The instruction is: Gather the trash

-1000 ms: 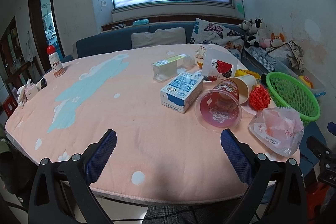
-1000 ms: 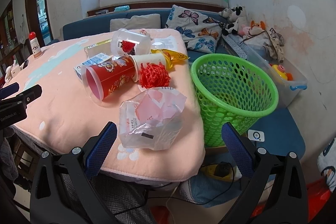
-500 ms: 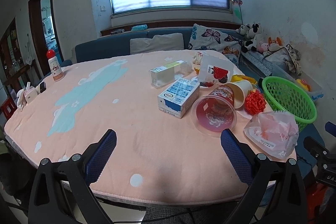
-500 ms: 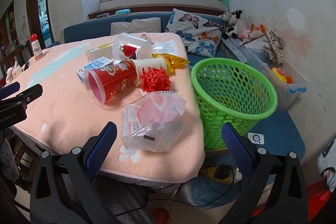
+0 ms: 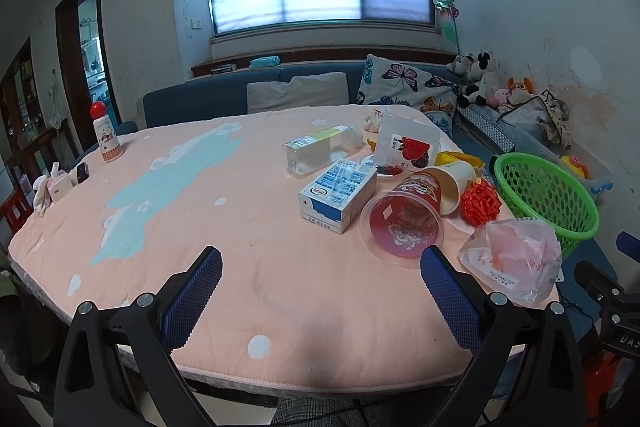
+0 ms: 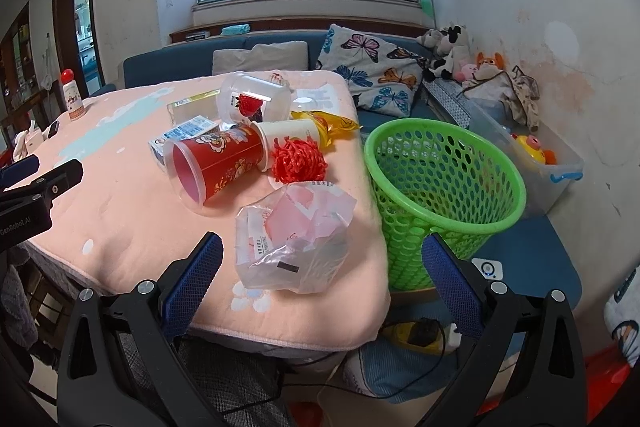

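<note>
Pink quilted cloth covers the table (image 5: 240, 227) in your left wrist view, and your left gripper (image 5: 320, 291) hangs over its near edge with jaws wide apart and nothing between them. The trash lies to the right: one milk carton (image 5: 338, 193), one red cup (image 5: 404, 223) on its side with one paper cup (image 5: 454, 179) nested at its base, one red mesh ball (image 5: 480, 203), one clear bag (image 5: 514, 259), one strawberry tub (image 5: 406, 147), one clear box (image 5: 316, 149). One green basket (image 5: 560, 211) stands beyond the table's right edge.

From your right wrist view, the right gripper (image 6: 322, 275) is also spread wide and holds nothing, with the bag (image 6: 294, 245) just ahead, between the pads (image 6: 192, 279). The basket (image 6: 444, 187) stands just right of the table (image 6: 120, 211), apparently empty; no trash looks collected yet.

Mind the bag: it is thin and slack near the table edge, so a shallow pinch may catch one fold and let it slip to the floor. The red cup (image 6: 218, 161) lies on its side and could roll if nudged, taking the paper cup (image 6: 286, 137) with it. The mesh ball (image 6: 298, 161) may snag a pad.
</note>
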A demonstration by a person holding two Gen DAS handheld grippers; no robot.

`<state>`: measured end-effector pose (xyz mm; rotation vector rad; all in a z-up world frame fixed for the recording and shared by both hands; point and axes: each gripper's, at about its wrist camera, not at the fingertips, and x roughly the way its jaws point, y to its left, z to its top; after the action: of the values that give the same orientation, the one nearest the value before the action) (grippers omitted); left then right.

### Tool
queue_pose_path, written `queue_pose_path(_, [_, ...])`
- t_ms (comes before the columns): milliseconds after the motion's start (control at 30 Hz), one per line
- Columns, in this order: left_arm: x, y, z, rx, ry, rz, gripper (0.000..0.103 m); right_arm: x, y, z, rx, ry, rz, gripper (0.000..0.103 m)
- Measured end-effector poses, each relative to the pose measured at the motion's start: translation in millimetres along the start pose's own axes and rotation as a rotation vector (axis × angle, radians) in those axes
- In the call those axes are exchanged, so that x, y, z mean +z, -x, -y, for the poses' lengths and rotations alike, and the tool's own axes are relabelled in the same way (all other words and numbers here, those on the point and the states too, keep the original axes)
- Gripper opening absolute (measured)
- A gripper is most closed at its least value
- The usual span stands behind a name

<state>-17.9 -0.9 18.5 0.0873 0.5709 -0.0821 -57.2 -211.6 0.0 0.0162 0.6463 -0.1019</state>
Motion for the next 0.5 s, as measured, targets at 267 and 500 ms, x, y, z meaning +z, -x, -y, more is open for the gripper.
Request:
queue_pose_path(267, [0.3, 0.7, -1.0, 0.001, 0.0, 0.001, 0.096, 0.1, 1.8, -1.6, 0.003, 0.005, 0.006, 0.099])
queue_pose_path(500, [0.0, 0.7, -1.1, -0.001, 0.001, 0.0, 0.096, 0.2, 1.6, -1.3, 0.002, 0.003, 0.008, 0.099])
